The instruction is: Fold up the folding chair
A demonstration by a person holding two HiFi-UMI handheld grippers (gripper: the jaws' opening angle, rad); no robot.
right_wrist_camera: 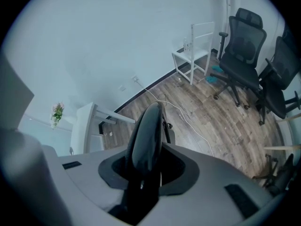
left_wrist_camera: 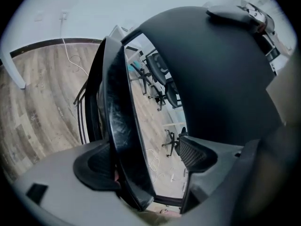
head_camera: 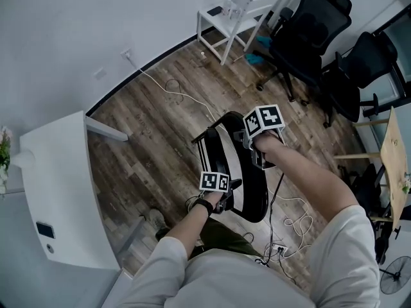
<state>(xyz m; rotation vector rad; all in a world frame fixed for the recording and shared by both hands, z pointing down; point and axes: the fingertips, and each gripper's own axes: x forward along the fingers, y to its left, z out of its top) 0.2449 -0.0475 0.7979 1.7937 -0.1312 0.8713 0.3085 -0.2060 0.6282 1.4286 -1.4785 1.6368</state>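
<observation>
Left gripper view showed us the left gripper [left_wrist_camera: 150, 161] spread wide, the seat edge of the folding chair [left_wrist_camera: 120, 126] leaning on one pad [left_wrist_camera: 96, 166] and clear of the other. The right gripper [right_wrist_camera: 146, 166] clamped the chair's back rim, pointing steeply down. The chair stood on wood floor [head_camera: 160, 127], a white table [head_camera: 58, 172] beside it, office chairs [head_camera: 314, 31] well beyond.

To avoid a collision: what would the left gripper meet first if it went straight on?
Probably the folding chair: its black edge already stands between the open jaws of the left gripper.
</observation>
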